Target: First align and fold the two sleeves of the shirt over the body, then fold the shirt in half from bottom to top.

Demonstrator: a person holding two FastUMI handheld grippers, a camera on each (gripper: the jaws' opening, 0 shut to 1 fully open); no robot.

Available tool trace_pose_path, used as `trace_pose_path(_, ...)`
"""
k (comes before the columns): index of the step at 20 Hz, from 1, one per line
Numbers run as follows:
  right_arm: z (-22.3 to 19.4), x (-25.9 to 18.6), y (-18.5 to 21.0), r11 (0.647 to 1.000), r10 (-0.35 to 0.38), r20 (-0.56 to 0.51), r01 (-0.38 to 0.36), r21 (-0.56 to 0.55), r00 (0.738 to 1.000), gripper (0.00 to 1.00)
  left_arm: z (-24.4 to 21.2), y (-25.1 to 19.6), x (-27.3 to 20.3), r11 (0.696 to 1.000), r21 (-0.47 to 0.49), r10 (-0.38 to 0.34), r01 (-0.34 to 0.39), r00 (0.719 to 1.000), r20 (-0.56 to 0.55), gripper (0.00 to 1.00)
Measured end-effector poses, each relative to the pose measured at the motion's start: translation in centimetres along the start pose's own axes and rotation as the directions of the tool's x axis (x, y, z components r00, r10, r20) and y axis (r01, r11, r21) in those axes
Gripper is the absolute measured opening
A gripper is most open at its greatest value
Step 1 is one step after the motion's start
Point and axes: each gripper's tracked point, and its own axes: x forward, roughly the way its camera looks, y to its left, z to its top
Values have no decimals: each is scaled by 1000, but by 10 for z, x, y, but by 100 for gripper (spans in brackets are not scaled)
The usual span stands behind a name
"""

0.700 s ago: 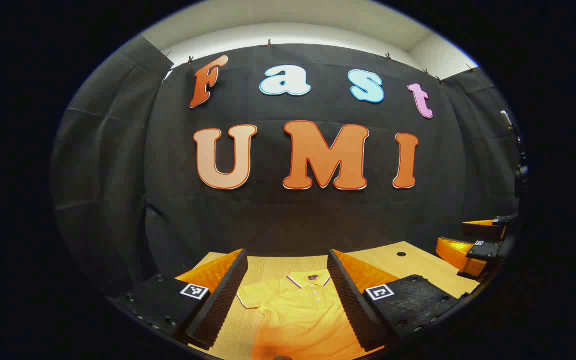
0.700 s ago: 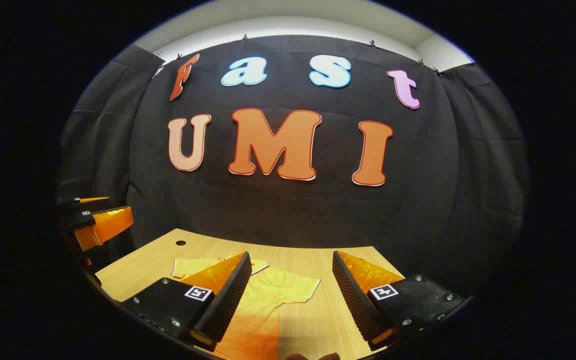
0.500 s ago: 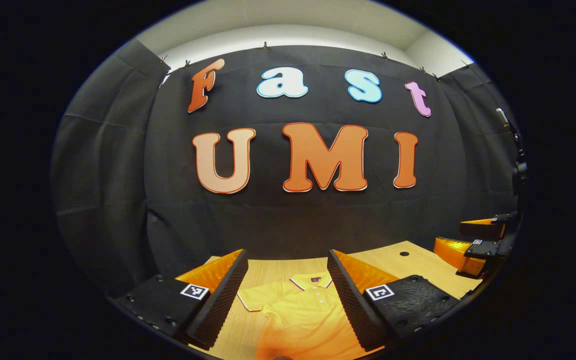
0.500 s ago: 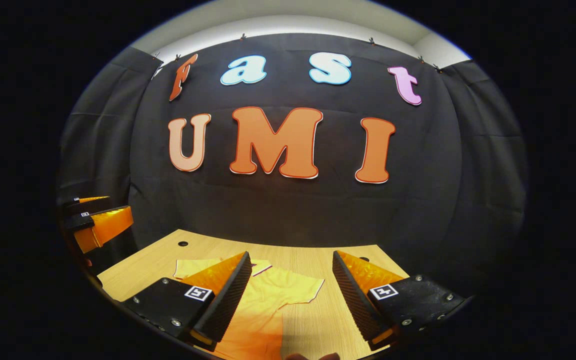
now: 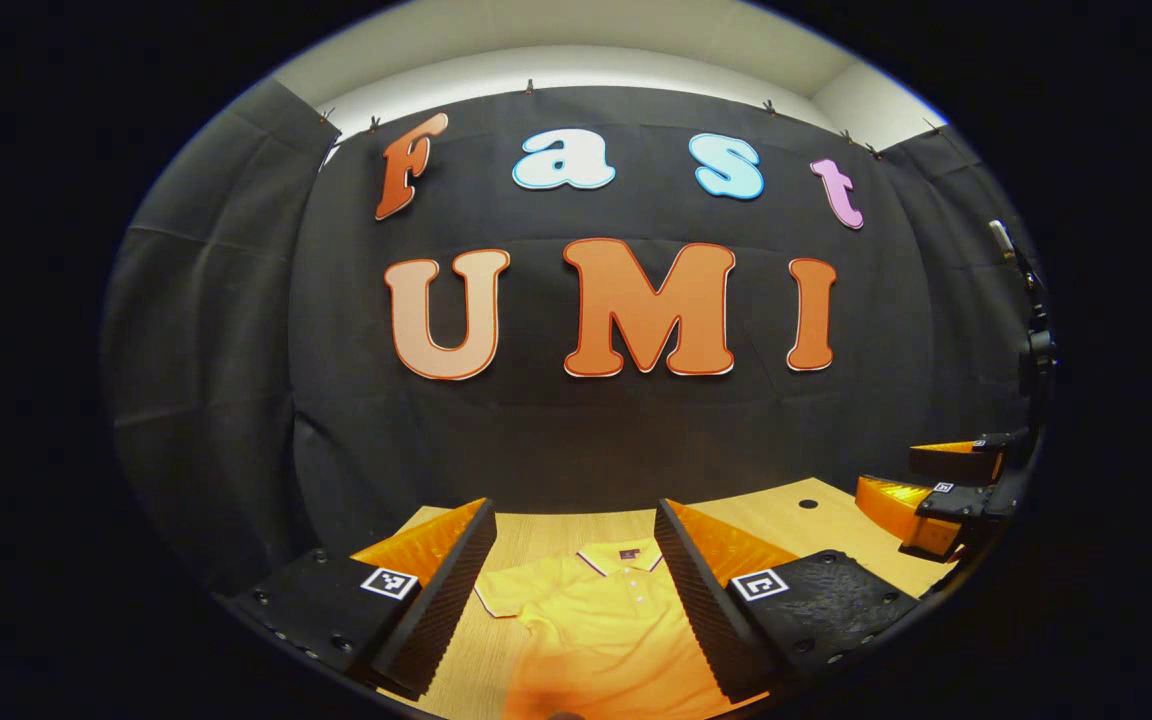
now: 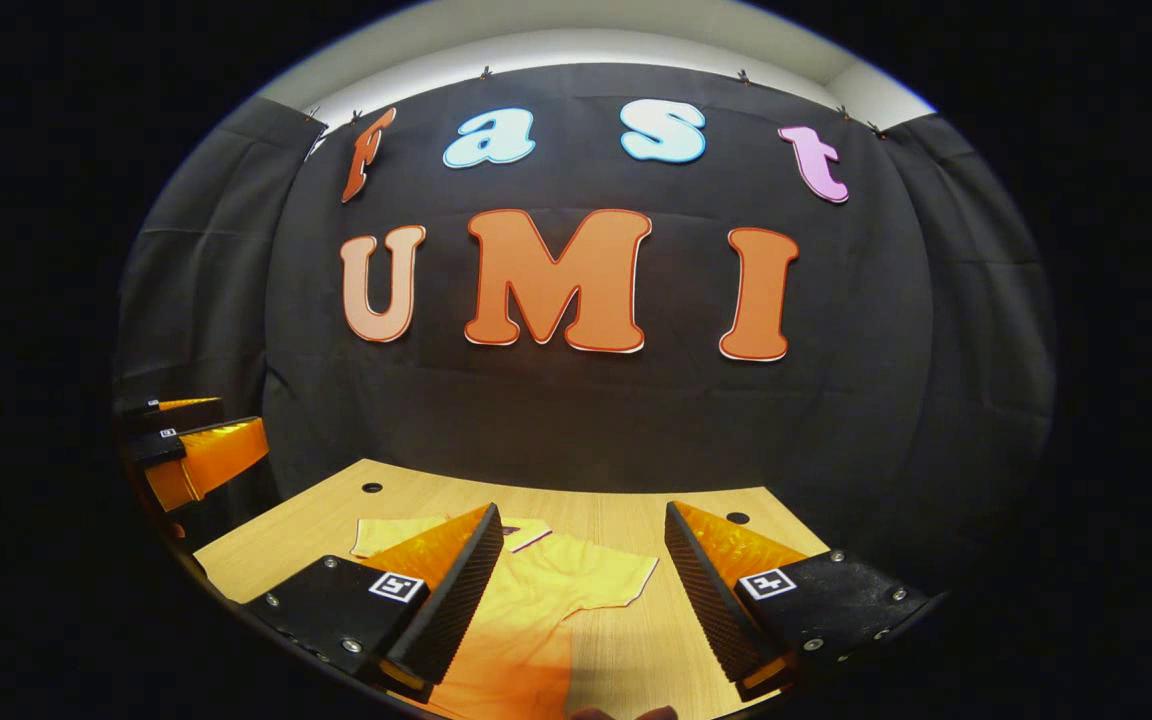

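Yellow polo shirt [image 5: 596, 610] lies flat on the wooden table [image 6: 616, 510], collar toward the booth wall, sleeves unfolded. I hold my left gripper [image 5: 571, 560] wide apart above the shirt's collar end, gripping nothing. My right gripper [image 6: 581, 565] also gapes wide and empty over the shirt's right sleeve [image 6: 606, 580].

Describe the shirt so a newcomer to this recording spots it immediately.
Start at the wooden table before the black cloth wall. The yellow polo shirt lies flat there, sleeves spread. Its white-edged collar and buttoned placket mark it out; nothing else on the table is fabric.
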Motion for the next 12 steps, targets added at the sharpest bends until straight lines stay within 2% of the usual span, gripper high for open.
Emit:
trace_pose_path(6, -22, 28, -5, 999, 25, -88, -27, -26, 996, 99, -5, 1, -5, 1000, -3, 30, -30, 1000, -2, 98)
trace_pose_path(12, -49, 72, -26, 999, 29, -179, -36, -36, 983, 99, -13, 18, -9, 994, 4, 112, -112, 994, -19, 98)
